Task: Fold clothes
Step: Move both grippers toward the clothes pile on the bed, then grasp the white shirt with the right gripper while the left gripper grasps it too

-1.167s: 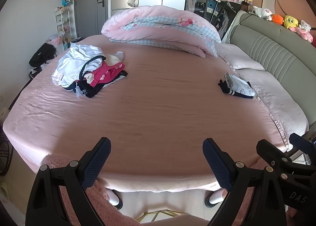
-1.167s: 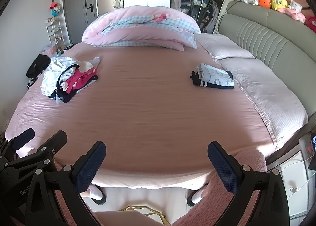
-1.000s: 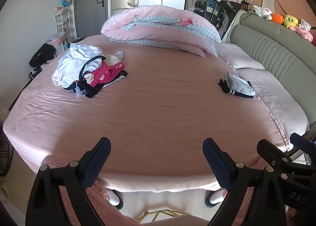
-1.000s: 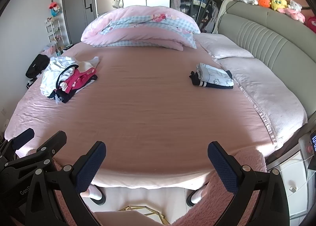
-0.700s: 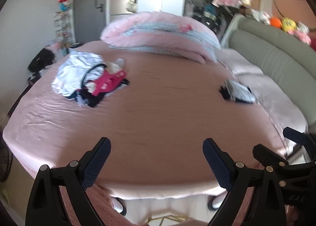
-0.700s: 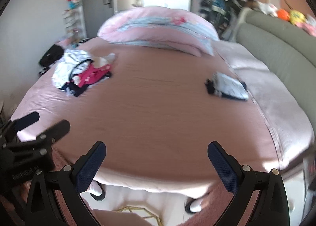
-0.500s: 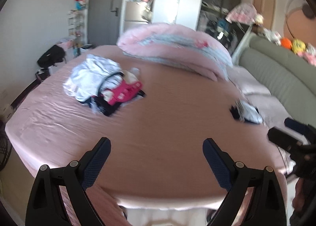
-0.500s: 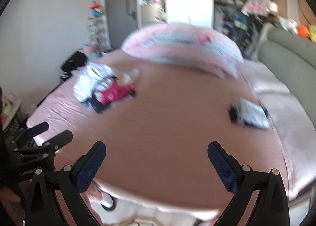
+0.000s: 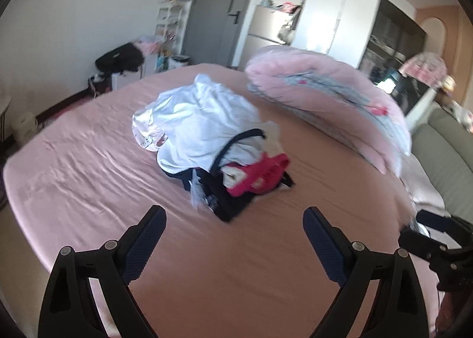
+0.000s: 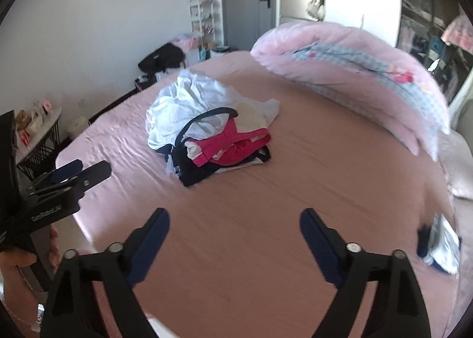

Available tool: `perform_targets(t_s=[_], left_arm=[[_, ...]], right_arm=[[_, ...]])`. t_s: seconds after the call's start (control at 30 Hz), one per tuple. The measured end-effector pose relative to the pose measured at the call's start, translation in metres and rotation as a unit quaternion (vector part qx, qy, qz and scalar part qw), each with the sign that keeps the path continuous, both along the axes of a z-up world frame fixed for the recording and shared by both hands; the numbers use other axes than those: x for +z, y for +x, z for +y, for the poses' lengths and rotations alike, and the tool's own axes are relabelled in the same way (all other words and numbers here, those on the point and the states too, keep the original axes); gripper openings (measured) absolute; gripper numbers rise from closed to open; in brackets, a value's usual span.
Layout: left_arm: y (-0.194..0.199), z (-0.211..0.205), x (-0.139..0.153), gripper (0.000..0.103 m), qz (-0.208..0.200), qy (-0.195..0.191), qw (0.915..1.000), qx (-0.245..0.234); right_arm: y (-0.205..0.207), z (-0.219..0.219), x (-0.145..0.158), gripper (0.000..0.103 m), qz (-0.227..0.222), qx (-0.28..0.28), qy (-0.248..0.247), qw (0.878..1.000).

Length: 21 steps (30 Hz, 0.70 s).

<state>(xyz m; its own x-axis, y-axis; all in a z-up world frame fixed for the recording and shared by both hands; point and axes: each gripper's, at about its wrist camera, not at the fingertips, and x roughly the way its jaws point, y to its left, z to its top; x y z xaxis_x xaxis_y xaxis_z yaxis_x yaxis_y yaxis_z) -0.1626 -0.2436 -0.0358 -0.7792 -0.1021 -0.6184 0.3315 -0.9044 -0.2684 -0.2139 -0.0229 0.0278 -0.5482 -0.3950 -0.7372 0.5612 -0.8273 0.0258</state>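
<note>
While the left tongs (image 9: 233,237) hover spread and empty over the pink bed (image 9: 88,166), the unfolded clothes pile (image 9: 212,137) lies ahead near the duvet (image 9: 325,101); the right tongs (image 10: 235,237) gape too, nothing held.

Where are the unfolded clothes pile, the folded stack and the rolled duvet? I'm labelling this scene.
unfolded clothes pile (image 9: 207,119), left wrist view, on the white garment on top.
folded stack (image 10: 442,244), right wrist view, on its pale top layer.
rolled duvet (image 10: 348,51), right wrist view, on its pink upper side.
</note>
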Motion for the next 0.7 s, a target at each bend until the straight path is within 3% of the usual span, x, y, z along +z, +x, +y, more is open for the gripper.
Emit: perform_targets(t_s=[0.17,0.3,0.33,0.37,0.43,0.5,0.6,0.7], left_arm=[[-0.066,-0.033,-0.04,0.091,-0.015,0.024,0.9996,0.009],[-0.118,-0.052,-0.072,0.084,-0.038,0.022,0.999,0.008],[-0.128,-0.054,-0.079,0.082,-0.044,0.016,0.9989,0.005],[-0.137,-0.057,-0.085,0.079,-0.049,0.01,0.9987,0.003],[-0.149,-0.061,-0.097,0.069,-0.056,0.005,0.9984,0.002],[-0.156,-0.065,-0.109,0.061,-0.059,0.015,0.9982,0.007],[-0.16,-0.069,-0.12,0.059,-0.057,0.026,0.998,0.011],[-0.158,-0.064,-0.118,0.052,-0.057,-0.003,0.9984,0.002]], right_arm=[[-0.078,-0.052,-0.034,0.086,-0.019,-0.019,0.021,0.999],[-0.131,-0.09,-0.056,0.086,-0.001,-0.028,0.044,0.999],[-0.144,-0.101,-0.062,0.077,0.003,-0.028,0.052,0.998],[-0.154,-0.11,-0.066,0.057,0.003,-0.026,0.058,0.998],[-0.177,-0.126,-0.079,0.044,-0.007,-0.025,0.068,0.997],[-0.201,-0.142,-0.092,0.044,-0.02,-0.025,0.075,0.997],[-0.228,-0.16,-0.109,0.044,-0.025,-0.03,0.081,0.996],[-0.245,-0.174,-0.119,0.044,-0.029,-0.025,0.083,0.996]])
